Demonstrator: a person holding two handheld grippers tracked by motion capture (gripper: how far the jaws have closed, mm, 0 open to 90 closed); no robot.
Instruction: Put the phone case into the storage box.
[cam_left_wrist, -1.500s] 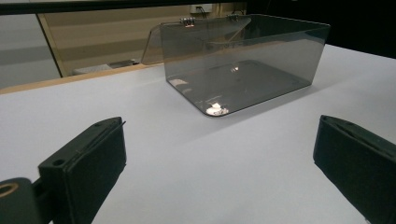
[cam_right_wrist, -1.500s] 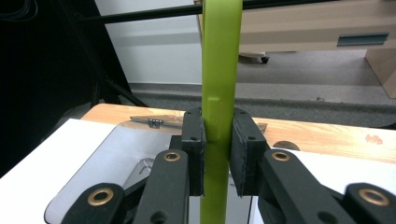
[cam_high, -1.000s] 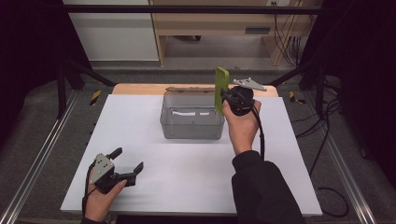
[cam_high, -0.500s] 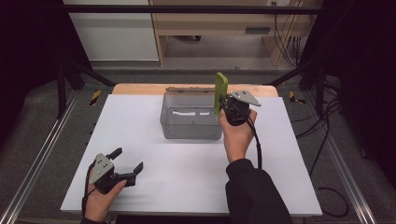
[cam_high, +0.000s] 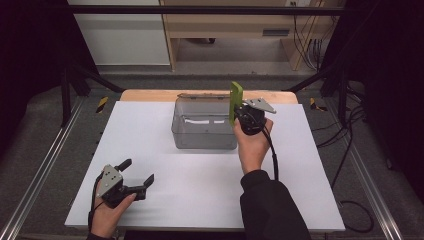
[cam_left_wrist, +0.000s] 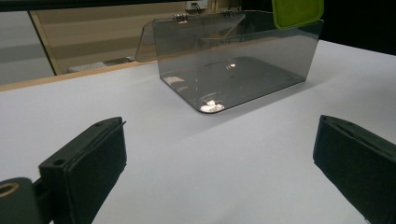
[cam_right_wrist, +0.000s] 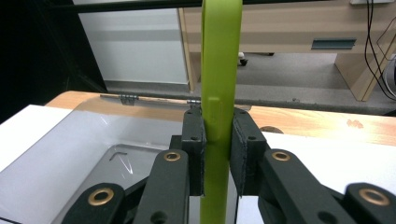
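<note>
Green flat piece (cam_right_wrist: 219, 93) stands upright, pinched between right claw (cam_right_wrist: 218, 154) pads.

Open white table (cam_high: 200, 200) all around the left gripper (cam_high: 134, 179), only the clear box (cam_high: 204, 131) (lid flipped back) standing mid-table, its top open for entry.

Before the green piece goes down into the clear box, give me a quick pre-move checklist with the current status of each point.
1. Right tool clamped on the green piece: ok, pads press both flat faces.
2. Green piece upright: ok.
3. Clear box lid open: ok, it leans back behind the box.
4. Box interior free: ok in the left gripper view.
5. Green piece lined up inside the box's right wall: cannot tell.
6. Left tool out of the way: ok, open, near the front of the white table.
</note>
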